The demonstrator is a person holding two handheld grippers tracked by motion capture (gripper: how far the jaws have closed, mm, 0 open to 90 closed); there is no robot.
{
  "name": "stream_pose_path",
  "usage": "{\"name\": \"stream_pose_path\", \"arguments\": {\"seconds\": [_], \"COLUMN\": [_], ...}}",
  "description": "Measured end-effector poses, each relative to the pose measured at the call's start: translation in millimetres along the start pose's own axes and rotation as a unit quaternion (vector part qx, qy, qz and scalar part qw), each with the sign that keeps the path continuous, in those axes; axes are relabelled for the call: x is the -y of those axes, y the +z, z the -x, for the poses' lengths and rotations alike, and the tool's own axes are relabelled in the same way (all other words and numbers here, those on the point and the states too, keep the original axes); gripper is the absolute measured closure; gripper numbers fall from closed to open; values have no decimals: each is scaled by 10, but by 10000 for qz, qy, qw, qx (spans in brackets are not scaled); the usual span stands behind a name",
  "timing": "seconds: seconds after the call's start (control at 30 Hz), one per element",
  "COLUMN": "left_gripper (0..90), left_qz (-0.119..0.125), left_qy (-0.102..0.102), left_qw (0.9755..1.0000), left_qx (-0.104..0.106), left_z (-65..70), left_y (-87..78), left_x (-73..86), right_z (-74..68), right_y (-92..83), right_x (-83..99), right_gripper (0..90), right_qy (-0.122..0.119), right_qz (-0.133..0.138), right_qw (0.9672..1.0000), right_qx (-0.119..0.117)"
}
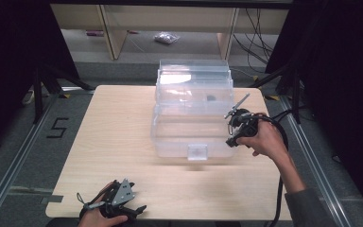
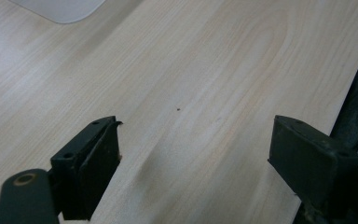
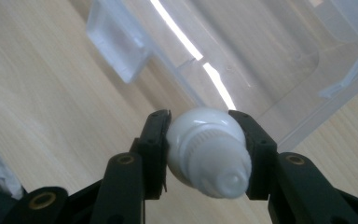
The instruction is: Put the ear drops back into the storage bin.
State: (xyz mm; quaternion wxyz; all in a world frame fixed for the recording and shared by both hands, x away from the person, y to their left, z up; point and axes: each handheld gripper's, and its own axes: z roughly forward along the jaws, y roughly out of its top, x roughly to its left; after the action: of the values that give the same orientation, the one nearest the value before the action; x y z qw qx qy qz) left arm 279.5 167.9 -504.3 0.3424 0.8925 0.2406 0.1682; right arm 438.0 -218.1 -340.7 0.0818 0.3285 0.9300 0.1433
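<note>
1. Right gripper view: we have the right gripper pinching a small white bottle, its cap end toward the camera, above the table beside the clear plastic box.
2. Pickup looks done; we judge placing the bottle in the open box remains.
3. Our left gripper rests spread and empty over the table's near edge.

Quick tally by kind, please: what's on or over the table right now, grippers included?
Grippers: 2 (left gripper open, right gripper shut on the bottle)
Clear plastic boxes: 1 (storage box, lid open)
White bottles: 1 (small white bottle)
Total: 4
</note>
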Motion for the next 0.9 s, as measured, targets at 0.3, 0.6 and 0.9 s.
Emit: {"name": "stream_pose_path", "arguments": {"seconds": [0.3, 0.6, 0.9], "left_gripper": [157, 156, 156], "left_qz": [-2, 5, 17], "left_qy": [7, 2, -97], "left_qw": [10000, 10000, 9999], "left_qx": [3, 16, 20], "left_z": [1, 1, 10], "left_y": [-1, 0, 1], "left_x": [-2, -1, 3], "right_z": [155, 332, 456], "right_y": [101, 267, 488], "right_x": [-174, -305, -372], "right_gripper": [601, 601, 601], "right_qy": [100, 244, 404], "right_qz": [-65, -188, -393], "right_qw": [9999, 9995, 9984], "right_qx": [-14, 3, -23]}}
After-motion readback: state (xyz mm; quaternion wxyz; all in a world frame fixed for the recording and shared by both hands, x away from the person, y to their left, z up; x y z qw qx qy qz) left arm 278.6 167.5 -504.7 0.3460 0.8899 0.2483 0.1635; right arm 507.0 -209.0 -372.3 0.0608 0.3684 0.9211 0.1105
